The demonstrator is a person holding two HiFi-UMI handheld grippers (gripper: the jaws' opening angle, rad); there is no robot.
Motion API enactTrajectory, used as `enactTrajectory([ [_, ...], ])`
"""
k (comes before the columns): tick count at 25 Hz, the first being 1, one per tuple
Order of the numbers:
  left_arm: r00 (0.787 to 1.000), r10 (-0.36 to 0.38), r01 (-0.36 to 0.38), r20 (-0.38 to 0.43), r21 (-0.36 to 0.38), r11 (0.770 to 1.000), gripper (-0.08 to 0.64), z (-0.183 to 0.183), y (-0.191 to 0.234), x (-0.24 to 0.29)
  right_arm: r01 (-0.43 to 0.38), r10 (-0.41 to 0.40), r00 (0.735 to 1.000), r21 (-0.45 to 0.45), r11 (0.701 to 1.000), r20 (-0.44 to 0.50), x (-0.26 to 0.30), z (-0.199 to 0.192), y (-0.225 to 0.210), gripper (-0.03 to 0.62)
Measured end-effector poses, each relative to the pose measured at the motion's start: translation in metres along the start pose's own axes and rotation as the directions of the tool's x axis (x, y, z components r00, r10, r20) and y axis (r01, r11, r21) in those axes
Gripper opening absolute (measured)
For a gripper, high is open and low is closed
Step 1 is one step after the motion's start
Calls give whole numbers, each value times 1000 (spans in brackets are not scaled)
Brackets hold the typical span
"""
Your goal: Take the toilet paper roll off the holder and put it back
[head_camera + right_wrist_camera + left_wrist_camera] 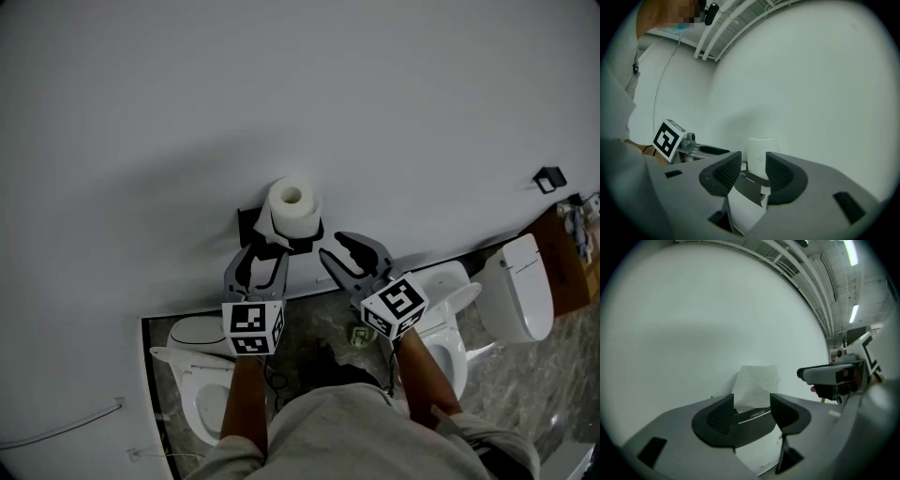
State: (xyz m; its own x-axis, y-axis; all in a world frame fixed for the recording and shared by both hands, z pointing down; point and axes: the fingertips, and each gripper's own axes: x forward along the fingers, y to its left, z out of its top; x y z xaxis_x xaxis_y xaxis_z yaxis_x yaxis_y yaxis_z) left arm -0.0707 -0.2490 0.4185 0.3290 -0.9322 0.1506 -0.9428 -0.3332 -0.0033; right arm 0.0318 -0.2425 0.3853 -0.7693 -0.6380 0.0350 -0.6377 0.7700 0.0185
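Note:
A white toilet paper roll (291, 206) stands upright on a black holder (249, 225) fixed to the white wall. My left gripper (265, 253) sits just below the holder's left side, jaws apart. My right gripper (343, 253) hangs open to the right of the holder, a little apart from it. In the left gripper view the roll (756, 385) shows beyond the spread jaws of the left gripper (750, 405), with the holder's black plate (752, 417) between them. In the right gripper view the roll (762, 149) stands past the right gripper (753, 169), whose jaws are apart around the holder's edge (746, 183).
Below the wall lie a white toilet (201, 367) at left and another toilet (452, 323) at right, with a third white fixture (525, 289) further right. A small black bracket (549, 178) is on the wall. A thin cable (58, 427) runs at lower left.

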Motion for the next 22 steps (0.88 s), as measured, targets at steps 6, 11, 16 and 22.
enactTrajectory([
  [6, 1000, 13, -12, -14, 16, 1000, 261, 4, 1, 19, -74, 74, 997, 77, 994, 8, 21, 9, -10, 186],
  [11, 1000, 5, -4, -25, 23, 1000, 283, 3, -2, 30, -110, 110, 994, 116, 987, 7, 38, 13, -13, 232],
  [16, 998, -18, 21, -55, 52, 998, 302, 4, -8, 43, -123, 127, 991, 119, 985, -28, 51, 11, -17, 272],
  [22, 997, -28, 35, -73, 98, 995, 302, 7, -10, 56, -150, 160, 985, 142, 978, -62, 64, 8, -22, 298],
])
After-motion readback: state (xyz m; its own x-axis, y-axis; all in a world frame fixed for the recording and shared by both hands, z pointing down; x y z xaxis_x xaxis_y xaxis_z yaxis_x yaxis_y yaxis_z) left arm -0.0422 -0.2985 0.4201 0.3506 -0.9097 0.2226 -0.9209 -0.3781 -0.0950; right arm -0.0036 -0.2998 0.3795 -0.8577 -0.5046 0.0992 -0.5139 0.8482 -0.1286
